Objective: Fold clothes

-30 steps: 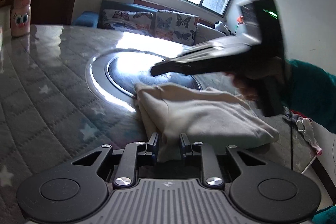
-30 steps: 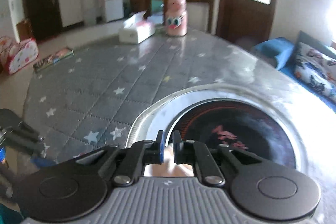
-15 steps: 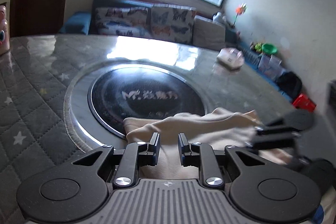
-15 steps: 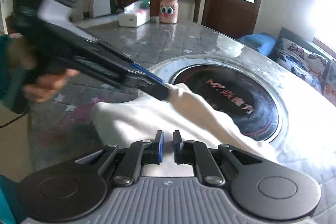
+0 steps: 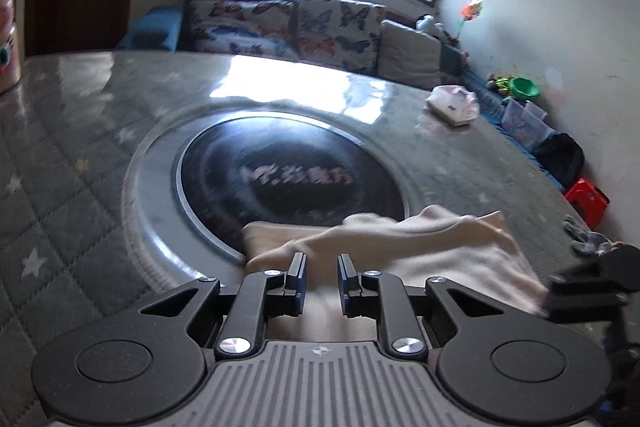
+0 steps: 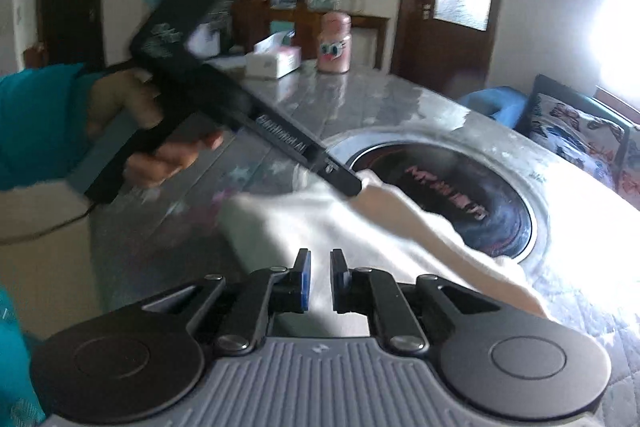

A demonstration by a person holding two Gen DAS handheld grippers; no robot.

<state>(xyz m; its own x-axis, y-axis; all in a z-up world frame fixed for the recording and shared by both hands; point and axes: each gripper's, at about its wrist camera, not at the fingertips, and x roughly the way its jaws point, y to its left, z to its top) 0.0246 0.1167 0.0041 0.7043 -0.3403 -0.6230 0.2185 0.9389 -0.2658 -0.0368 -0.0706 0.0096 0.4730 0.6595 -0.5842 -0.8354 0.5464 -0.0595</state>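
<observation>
A cream folded garment (image 5: 400,247) lies on the grey table, partly over the rim of the round black hotplate (image 5: 288,183). My left gripper (image 5: 322,267) sits over its near edge with the jaws a small gap apart and cloth below them. In the right wrist view the left gripper's tip (image 6: 352,189) touches a raised fold of the garment (image 6: 360,227); whether it pinches cloth I cannot tell. My right gripper (image 6: 319,263) hovers over the garment's near side, jaws slightly apart. Its black body (image 5: 588,291) shows at the right of the left wrist view.
The quilted star-pattern table cover (image 5: 60,187) spreads left. A pink cartoon bottle (image 6: 334,43) and a tissue box (image 6: 274,61) stand at the far side. A pink-white packet (image 5: 454,105) lies at the far right edge. A butterfly-print sofa (image 5: 288,27) stands behind.
The right gripper has swung from facing the bare table to above the garment. The left gripper moved along the cloth's edge and lifted a fold over the hotplate's rim.
</observation>
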